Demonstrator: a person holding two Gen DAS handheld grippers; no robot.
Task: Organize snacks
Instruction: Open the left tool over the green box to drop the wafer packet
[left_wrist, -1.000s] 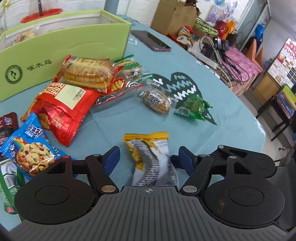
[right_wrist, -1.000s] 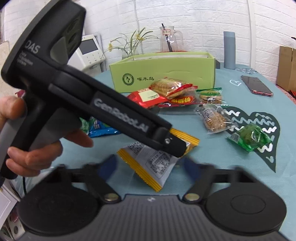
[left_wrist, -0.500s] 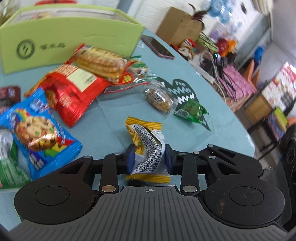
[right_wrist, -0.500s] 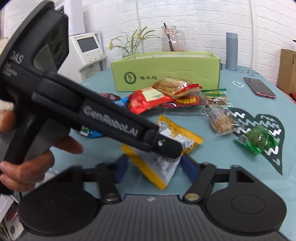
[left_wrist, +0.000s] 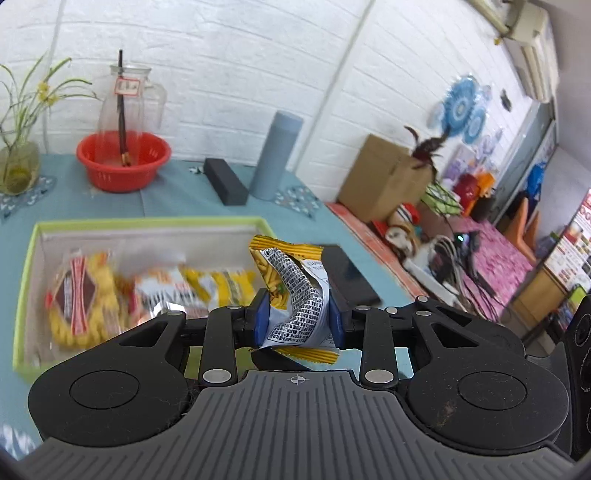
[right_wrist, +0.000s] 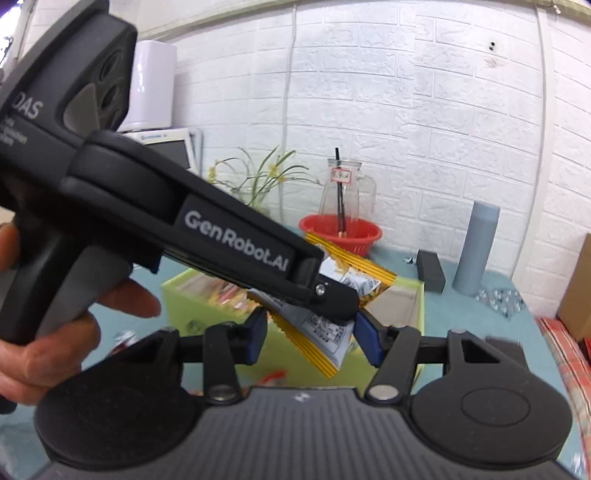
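My left gripper is shut on a crumpled yellow-and-white snack packet and holds it in the air at the near right corner of the green box, which holds several snack packs. In the right wrist view the left gripper's body crosses the frame, with the packet in its tip above the box. My right gripper is open and empty, just behind the packet; its blue pads stand apart on either side.
Behind the box stand a red basin with a glass jug, a grey-blue flask, a black block and a plant in a vase. A dark phone lies right of the box. The table edge runs along the right.
The left gripper closed on the packet, lifted it off the table and carried it up to the green box. The right gripper followed, staying open.
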